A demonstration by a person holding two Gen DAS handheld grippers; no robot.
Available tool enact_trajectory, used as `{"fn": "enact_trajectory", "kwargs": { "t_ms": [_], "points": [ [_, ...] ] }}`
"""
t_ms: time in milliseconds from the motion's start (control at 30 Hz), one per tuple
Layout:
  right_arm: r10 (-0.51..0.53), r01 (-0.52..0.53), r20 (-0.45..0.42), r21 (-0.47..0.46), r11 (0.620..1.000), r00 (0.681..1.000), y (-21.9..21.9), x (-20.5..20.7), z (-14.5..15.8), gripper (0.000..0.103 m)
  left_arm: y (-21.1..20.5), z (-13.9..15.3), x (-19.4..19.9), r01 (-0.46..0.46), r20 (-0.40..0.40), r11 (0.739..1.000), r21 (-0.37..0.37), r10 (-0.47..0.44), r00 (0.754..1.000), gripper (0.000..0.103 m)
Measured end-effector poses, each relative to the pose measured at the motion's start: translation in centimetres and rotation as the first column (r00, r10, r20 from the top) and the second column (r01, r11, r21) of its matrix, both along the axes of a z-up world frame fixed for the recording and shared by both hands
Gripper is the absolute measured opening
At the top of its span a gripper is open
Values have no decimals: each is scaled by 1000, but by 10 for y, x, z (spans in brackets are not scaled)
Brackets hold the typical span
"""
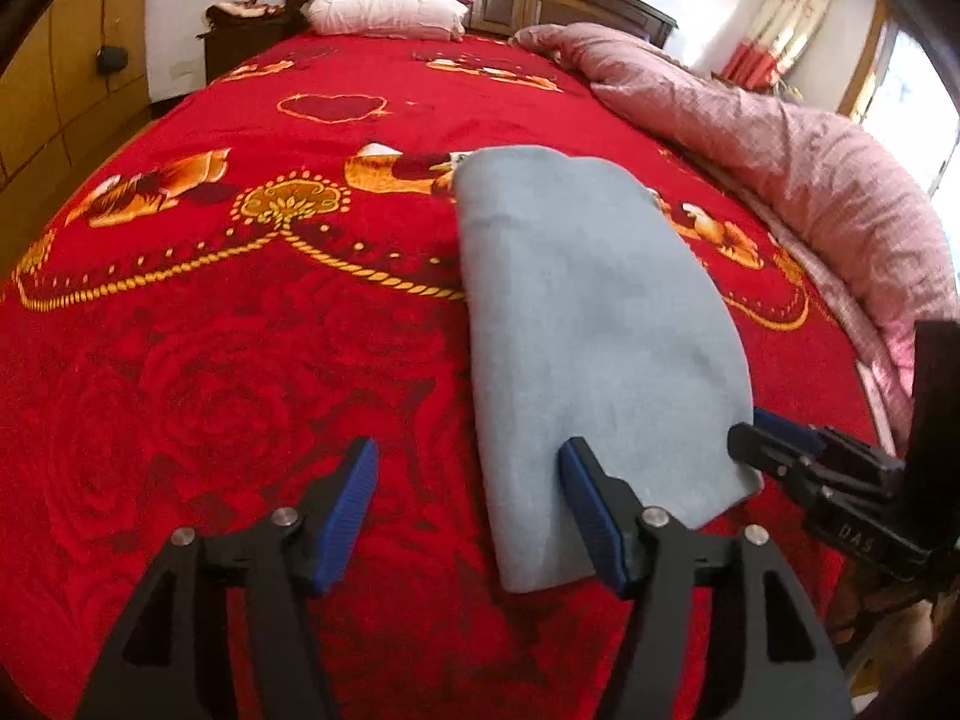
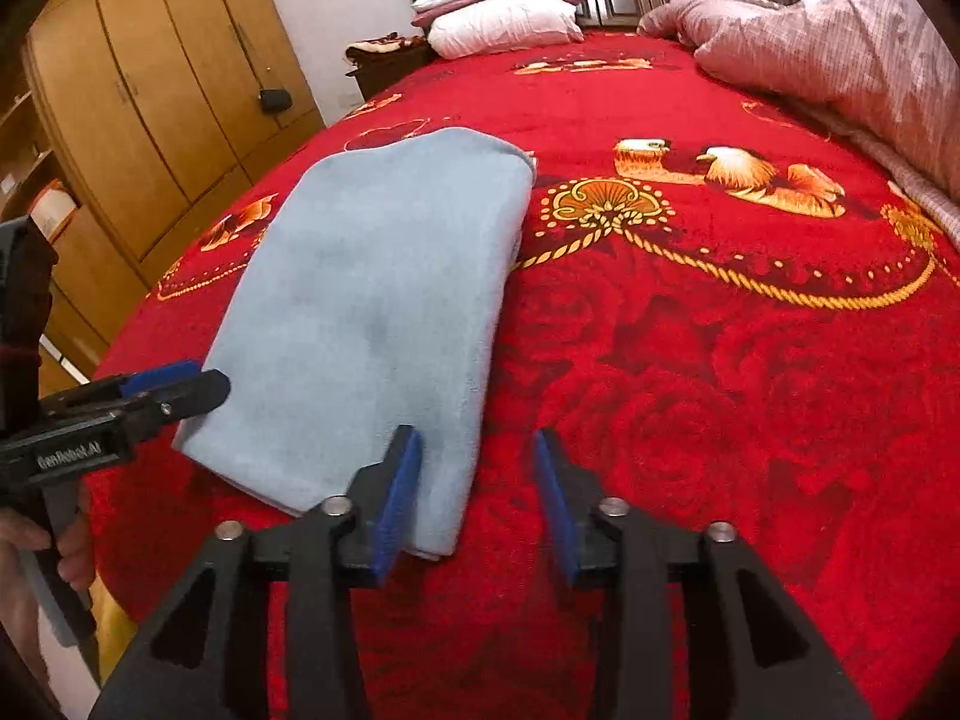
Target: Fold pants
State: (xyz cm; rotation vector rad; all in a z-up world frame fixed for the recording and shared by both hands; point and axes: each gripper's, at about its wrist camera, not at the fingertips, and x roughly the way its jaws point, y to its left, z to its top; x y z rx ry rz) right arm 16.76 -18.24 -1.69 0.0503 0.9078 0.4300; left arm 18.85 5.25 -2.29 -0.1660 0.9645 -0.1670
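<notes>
Already folded into a long narrow stack, the light blue pants (image 1: 591, 324) lay flat on the red bedspread (image 1: 240, 372). The left gripper (image 1: 468, 480) hung spread wide over their near left corner, its right finger above the cloth. The right gripper (image 2: 477, 468), also spread, hovered at the near right corner, pinching nothing.

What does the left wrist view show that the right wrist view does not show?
Only the left wrist view shows the window curtain at the upper right. Only the right wrist view shows the wooden wardrobe and the person's hand on the other tool's handle. Both show the folded light blue pants on the red bedspread, the white pillows, the pink quilt, and open jaws: left gripper, right gripper.
</notes>
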Motion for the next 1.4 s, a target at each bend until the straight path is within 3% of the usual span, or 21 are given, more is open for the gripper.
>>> {"fn": "enact_trajectory", "kwargs": {
  "t_ms": [200,300,367,433,500,600,1033,1400],
  "points": [
    [-52,53,-39,32,998,998,-10,-8,7,43,-3,13,-16,-50,-3,998,29,50,999,66],
    [-71,72,-22,43,996,997,-13,-21,20,43,-7,20,-31,-59,2,997,52,59,998,67],
    [-77,77,7,32,997,997,-13,-32,30,44,-8,20,-40,-73,-2,995,70,73,997,73],
    [-77,77,31,10,997,997,-13,-42,38,52,-11,19,-47,-86,-13,993,81,87,996,75],
    [-71,71,35,-18,997,997,-12,-51,43,69,-14,18,-51,-90,-29,993,77,92,995,76],
    [-66,67,26,-28,997,997,-11,-60,46,70,-19,20,-58,-90,-37,994,69,92,995,81],
    [-79,77,-29,-80,994,996,-9,-78,32,80,-36,29,-76,-73,-15,994,86,75,997,103],
    [-81,84,20,-184,979,996,-2,-71,14,89,-35,0,-64,-105,-45,978,179,115,992,103]
  ]
}}
